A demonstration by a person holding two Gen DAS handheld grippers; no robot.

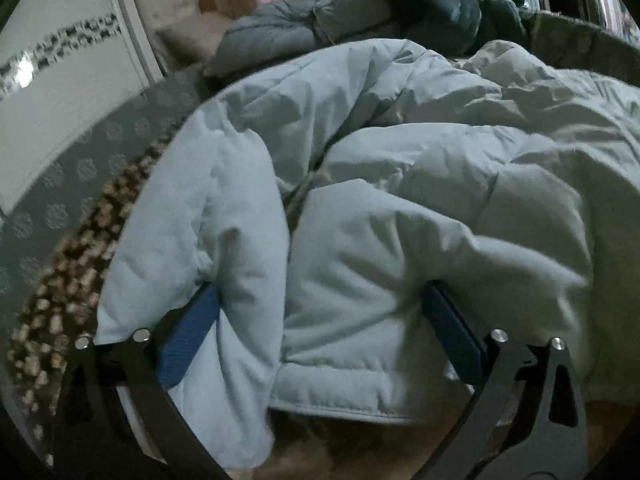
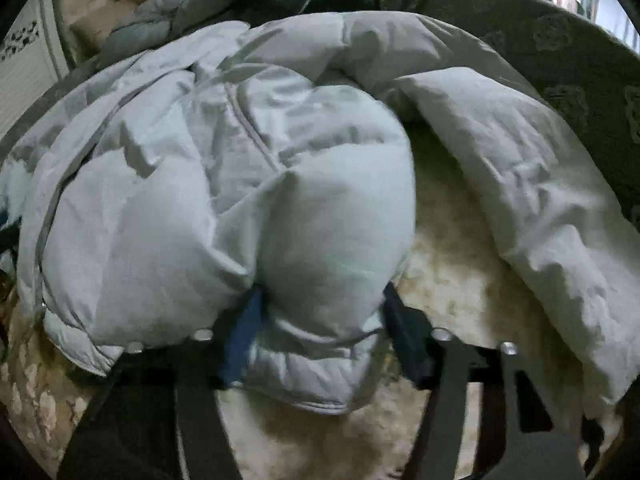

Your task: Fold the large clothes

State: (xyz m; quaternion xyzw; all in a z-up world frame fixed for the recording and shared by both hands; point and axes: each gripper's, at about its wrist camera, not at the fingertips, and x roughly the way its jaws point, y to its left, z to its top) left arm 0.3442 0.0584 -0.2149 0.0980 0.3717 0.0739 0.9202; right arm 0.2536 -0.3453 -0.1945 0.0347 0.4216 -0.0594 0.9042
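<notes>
A large pale blue-grey puffer jacket (image 1: 400, 184) lies bunched on a bed. My left gripper (image 1: 320, 296) is shut on a thick fold of the jacket near its hem; the padding bulges between the blue pads (image 1: 188, 332). In the right wrist view the same jacket (image 2: 200, 168) fills the frame. My right gripper (image 2: 320, 300) is shut on another thick padded fold, with the hem hanging below the fingers. A further part of the jacket (image 2: 520, 184) lies spread to the right.
A cream fleecy blanket (image 2: 448, 280) lies under the jacket. A grey patterned cover (image 2: 560, 60) runs along the far right. Darker grey and navy padded clothes (image 1: 360, 16) are piled behind. A white cabinet (image 1: 60, 100) stands at the left.
</notes>
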